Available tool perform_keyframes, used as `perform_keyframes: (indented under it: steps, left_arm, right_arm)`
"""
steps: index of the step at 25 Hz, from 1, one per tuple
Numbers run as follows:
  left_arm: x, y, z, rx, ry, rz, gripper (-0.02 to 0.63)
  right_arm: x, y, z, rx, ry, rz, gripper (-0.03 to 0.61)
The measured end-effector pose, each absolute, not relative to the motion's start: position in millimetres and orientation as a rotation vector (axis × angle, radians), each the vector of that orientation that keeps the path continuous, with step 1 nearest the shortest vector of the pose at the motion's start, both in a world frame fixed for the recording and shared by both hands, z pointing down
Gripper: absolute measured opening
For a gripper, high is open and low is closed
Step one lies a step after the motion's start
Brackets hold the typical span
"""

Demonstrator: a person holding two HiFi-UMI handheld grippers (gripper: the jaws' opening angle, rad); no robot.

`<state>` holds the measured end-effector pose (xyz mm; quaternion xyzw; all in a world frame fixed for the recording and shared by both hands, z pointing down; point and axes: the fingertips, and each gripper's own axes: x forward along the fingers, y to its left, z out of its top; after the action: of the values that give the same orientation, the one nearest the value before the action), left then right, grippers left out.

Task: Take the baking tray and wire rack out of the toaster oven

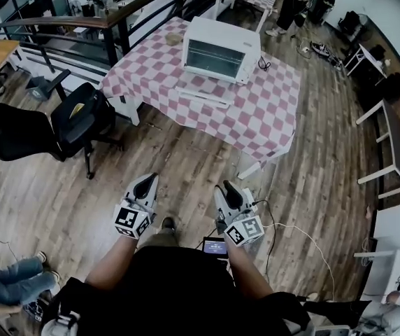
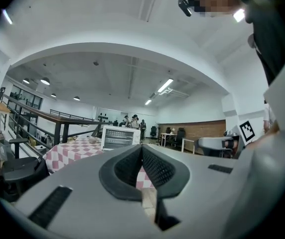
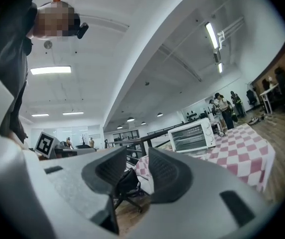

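Note:
The white toaster oven [image 1: 221, 50] stands on a table with a pink-and-white checked cloth [image 1: 256, 110], well ahead of me. A flat white piece [image 1: 201, 95] lies on the cloth just in front of it; I cannot tell if it is the oven's door. The tray and rack cannot be made out at this distance. My left gripper [image 1: 147, 184] and right gripper [image 1: 229, 191] are held close to my body over the wooden floor, far from the table. The left gripper [image 2: 142, 147] is shut and empty. The right gripper [image 3: 137, 153] is slightly open and empty. The toaster oven [image 2: 120, 137] [image 3: 192, 136] appears in both gripper views.
A black office chair [image 1: 81, 117] stands left of the table. A dark railing [image 1: 116, 19] runs behind it. A white bench [image 1: 389, 145] is at the right. A cable [image 1: 291, 229] lies on the floor near my feet. People stand far back [image 1: 294, 2].

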<state>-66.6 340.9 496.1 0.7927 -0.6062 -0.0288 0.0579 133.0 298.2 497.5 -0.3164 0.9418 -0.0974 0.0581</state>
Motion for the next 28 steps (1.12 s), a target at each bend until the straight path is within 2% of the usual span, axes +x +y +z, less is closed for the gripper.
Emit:
perform_keyframes:
  steps: [9, 19, 28]
  left_arm:
    - [-134.2, 232.8, 479.8, 2.444, -1.815, -0.152, -0.006]
    - [-166.7, 139.2, 494.9, 2.423, -1.785, -0.148, -0.006]
    - [-177.5, 19.7, 486.9, 2.461, -1.759, -0.084, -0.006]
  right_arm:
    - [56.5, 200.2, 475.9, -0.964, 2.813, -0.321, 0.138]
    - [44.8, 120.3, 488.5, -1.101, 2.789, -0.305, 0.138]
    - [31.1, -3.8, 496.1, -1.085, 2.701, -0.388, 0.138]
